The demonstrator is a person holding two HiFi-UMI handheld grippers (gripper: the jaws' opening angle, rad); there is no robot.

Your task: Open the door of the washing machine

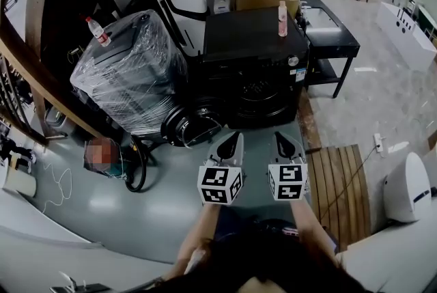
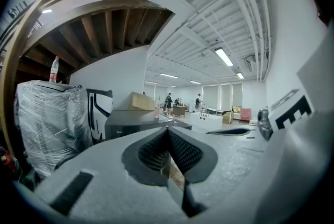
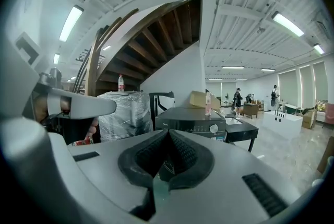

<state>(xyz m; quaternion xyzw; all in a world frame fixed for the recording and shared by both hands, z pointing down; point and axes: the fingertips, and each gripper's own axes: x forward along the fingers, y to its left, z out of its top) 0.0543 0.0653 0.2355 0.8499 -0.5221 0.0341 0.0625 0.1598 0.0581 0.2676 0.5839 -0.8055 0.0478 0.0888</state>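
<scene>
Black and boxy, the washing machine (image 1: 256, 46) stands ahead of me on the grey floor, with a pink bottle (image 1: 282, 18) on its top near the right edge and a plastic-wrapped appliance (image 1: 130, 70) just beside its left flank. My left gripper (image 1: 235, 138) and right gripper (image 1: 282, 141) hang side by side in front of the machine, well short of its front panel and touching nothing. Both have their jaws pressed together and carry nothing; each gripper view shows the ribbed pads meeting with only the room beyond them.

The round porthole (image 1: 256, 92) shows darkly in the middle of the machine's front. Low at the machine's front-left corner sits a dark round ring (image 1: 192, 124). I cannot tell whether that is the door swung out on its hinge or some other part lying there. From the right gripper view only the machine's top and control knob show; the front below is behind my own jaws.

As I judge it, no contact with the door is in hand at this moment. If the ring is not the door, everything is left to do: reach the door's edge, take hold, and swing it out. If it is, the opening is done.
</scene>
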